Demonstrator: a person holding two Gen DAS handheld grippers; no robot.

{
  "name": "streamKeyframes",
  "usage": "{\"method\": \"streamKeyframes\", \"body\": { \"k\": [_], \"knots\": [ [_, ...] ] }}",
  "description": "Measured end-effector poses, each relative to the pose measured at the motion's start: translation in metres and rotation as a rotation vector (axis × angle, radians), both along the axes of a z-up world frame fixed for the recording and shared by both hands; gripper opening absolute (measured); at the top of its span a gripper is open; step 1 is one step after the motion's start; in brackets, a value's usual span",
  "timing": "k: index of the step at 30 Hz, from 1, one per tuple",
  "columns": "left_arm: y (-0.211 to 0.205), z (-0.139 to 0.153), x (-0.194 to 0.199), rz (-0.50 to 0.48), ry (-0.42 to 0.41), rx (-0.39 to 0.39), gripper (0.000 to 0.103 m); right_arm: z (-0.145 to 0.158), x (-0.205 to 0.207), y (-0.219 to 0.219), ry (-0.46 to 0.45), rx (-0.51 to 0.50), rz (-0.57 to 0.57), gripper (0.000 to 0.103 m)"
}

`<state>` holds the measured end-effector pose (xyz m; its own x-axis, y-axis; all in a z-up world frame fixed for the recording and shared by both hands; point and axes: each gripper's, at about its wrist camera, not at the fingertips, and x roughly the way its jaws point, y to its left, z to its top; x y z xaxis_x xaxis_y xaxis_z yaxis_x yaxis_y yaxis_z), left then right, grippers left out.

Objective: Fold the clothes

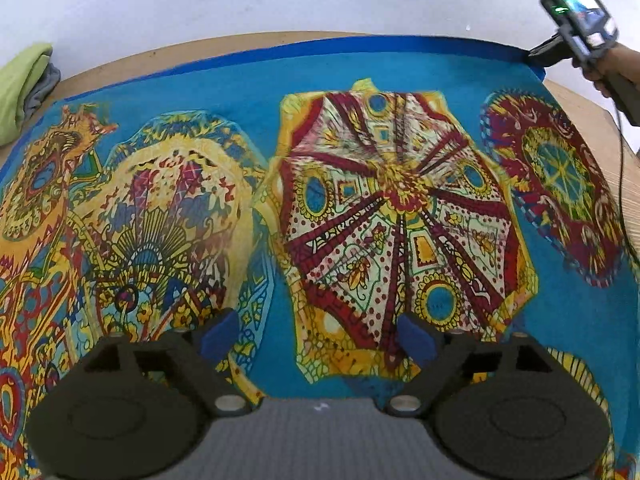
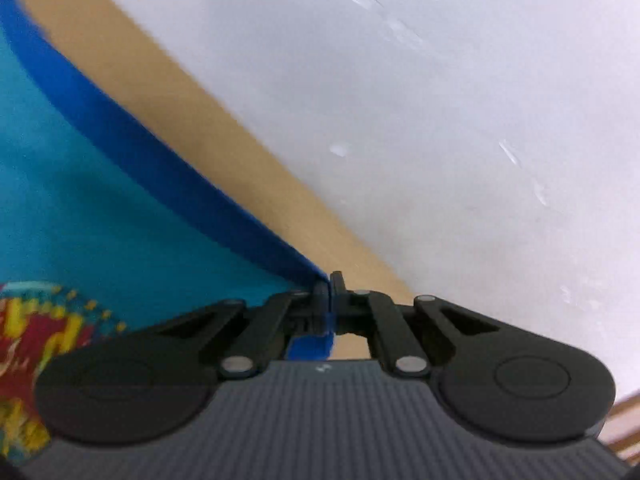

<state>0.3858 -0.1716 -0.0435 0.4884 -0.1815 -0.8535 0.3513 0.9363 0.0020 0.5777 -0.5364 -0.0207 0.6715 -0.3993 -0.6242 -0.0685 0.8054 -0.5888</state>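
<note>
Two grippers: left gripper [image 1: 318, 336] spread above cloth [image 1: 256, 92], right gripper [image 2: 330, 294] pinching its corner.

Left tool [image 1: 318, 334] spread wide, right tool [image 2: 329, 294] clamped shut, tilted downward

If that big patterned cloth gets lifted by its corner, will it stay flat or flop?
Probably flop: the patterned cloth lies thin and flat on the table. Likely light, since the right tongs pinch only its blue border.
</note>
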Motion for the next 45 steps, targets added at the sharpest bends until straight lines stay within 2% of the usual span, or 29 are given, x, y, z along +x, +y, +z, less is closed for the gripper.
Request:
{"method": "streamKeyframes", "body": {
  "k": [4, 10, 12, 13, 15, 17, 19, 21, 23, 27, 30, 33, 36, 37, 41, 45],
  "knots": [
    [0.002, -0.002, 0.001, -0.004, -0.011, -0.005, 0.095, -0.023, 0.013, -0.009, 0.03, -0.012, -0.053, 0.004],
    [0.008, -0.003, 0.002, -0.002, -0.021, -0.014, 0.096, -0.056, 0.018, -0.01, 0.059, -0.116, -0.098, 0.004],
    [0.012, -0.002, 0.003, 0.009, -0.022, -0.023, 0.089, -0.057, 0.02, -0.011, 0.06, -0.13, -0.129, 0.005],
    [0.018, 0.002, 0.003, 0.015, -0.027, -0.029, 0.08, -0.055, 0.02, -0.013, 0.053, -0.125, -0.152, 0.005],
    [0.029, 0.01, 0.005, 0.044, -0.053, -0.04, 0.077, -0.045, 0.018, -0.017, 0.019, -0.076, -0.186, 0.008],
    [0.047, 0.017, 0.011, 0.091, -0.078, -0.053, 0.077, -0.029, 0.008, -0.02, -0.036, -0.016, -0.197, 0.02],
    [0.067, 0.023, 0.019, 0.143, -0.093, -0.081, 0.077, -0.011, -0.009, -0.021, -0.1, 0.04, -0.203, 0.028],
    [0.081, 0.029, 0.026, 0.176, -0.112, -0.086, 0.077, 0.005, -0.031, -0.018, -0.141, 0.116, -0.183, 0.032],
    [0.088, 0.036, 0.038, 0.175, -0.135, -0.069, 0.078, 0.013, -0.055, -0.007, -0.128, 0.207, -0.11, 0.042],
    [0.092, 0.044, 0.089, 0.148, -0.176, 0.003, 0.079, 0.012, -0.088, 0.028, -0.049, 0.371, 0.037, 0.043],
    [0.09, 0.035, 0.15, 0.145, -0.192, 0.049, 0.078, 0.003, -0.085, 0.048, -0.035, 0.462, 0.017, 0.043],
    [0.107, 0.025, 0.225, 0.172, -0.195, 0.091, 0.077, -0.007, -0.081, 0.063, -0.023, 0.547, -0.012, 0.043],
    [0.12, 0.005, 0.277, 0.197, -0.162, 0.159, 0.079, -0.023, -0.065, 0.041, -0.027, 0.584, -0.094, 0.043],
    [0.124, 0.0, 0.287, 0.204, -0.168, 0.16, 0.084, -0.026, -0.058, 0.034, -0.047, 0.596, -0.112, 0.044],
    [0.131, -0.002, 0.321, 0.212, -0.176, 0.179, 0.092, -0.032, -0.037, 0.03, -0.086, 0.581, -0.151, 0.051],
    [0.137, -0.006, 0.358, 0.257, -0.187, 0.163, 0.098, -0.036, -0.002, 0.042, -0.134, 0.557, -0.209, 0.061]
  ]
}}
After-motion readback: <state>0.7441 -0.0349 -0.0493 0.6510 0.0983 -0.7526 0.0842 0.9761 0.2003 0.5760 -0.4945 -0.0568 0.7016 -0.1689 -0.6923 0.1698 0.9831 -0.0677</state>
